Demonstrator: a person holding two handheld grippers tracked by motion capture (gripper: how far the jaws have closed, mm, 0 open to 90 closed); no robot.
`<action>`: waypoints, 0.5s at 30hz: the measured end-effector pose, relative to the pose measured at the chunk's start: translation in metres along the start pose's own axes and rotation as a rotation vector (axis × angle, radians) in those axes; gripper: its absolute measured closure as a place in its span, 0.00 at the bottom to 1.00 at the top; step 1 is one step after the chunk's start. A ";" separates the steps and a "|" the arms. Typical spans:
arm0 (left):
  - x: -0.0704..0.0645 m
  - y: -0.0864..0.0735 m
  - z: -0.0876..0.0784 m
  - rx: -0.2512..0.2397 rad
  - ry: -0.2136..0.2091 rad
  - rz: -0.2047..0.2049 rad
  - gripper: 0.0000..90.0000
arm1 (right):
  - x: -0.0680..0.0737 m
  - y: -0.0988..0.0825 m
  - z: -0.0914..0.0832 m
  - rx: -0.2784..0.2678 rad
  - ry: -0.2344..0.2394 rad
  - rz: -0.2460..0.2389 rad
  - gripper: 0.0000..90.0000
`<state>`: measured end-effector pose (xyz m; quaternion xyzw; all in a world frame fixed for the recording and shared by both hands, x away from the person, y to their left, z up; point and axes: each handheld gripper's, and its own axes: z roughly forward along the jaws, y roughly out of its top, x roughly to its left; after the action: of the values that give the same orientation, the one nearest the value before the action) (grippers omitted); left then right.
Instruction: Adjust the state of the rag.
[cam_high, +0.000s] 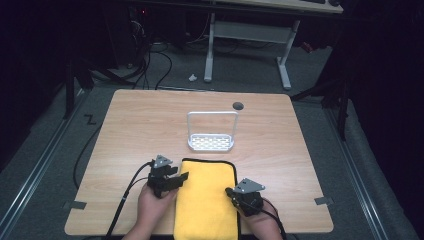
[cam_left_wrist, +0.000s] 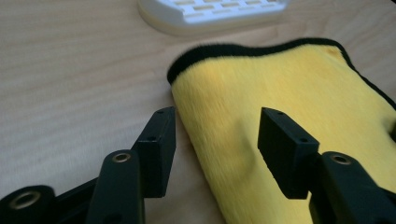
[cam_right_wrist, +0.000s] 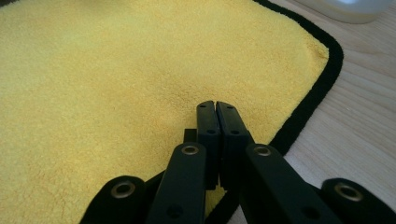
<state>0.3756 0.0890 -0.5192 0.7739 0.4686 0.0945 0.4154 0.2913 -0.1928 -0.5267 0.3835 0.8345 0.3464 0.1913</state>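
A folded yellow towel with a black hem lies at the table's near edge, between my two grippers. My left gripper is at the towel's left edge. In the left gripper view its jaws stand open, one over bare wood and one over the yellow towel, and neither pad presses on it. My right gripper rests at the towel's right edge. In the right gripper view its jaws are shut together over the towel, and I see no cloth between them.
A white perforated rack with a tall wire handle stands just beyond the towel, mid-table. Behind it a dark cable hole sits in the wooden tabletop. Cables trail off the near left edge. Another desk's white legs stand on the floor beyond.
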 end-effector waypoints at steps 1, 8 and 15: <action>0.001 0.008 0.009 0.024 0.024 -0.011 0.50 | 0.000 0.000 0.000 0.000 0.000 -0.002 1.00; 0.006 0.011 0.020 0.059 0.012 -0.058 0.79 | -0.001 0.000 0.000 -0.004 0.005 0.000 0.99; 0.018 0.004 0.019 0.027 -0.068 -0.148 0.92 | -0.007 0.007 0.001 -0.025 0.022 0.053 0.79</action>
<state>0.3986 0.0920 -0.5330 0.7455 0.5113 0.0310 0.4264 0.3002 -0.1944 -0.5221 0.3995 0.8216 0.3659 0.1777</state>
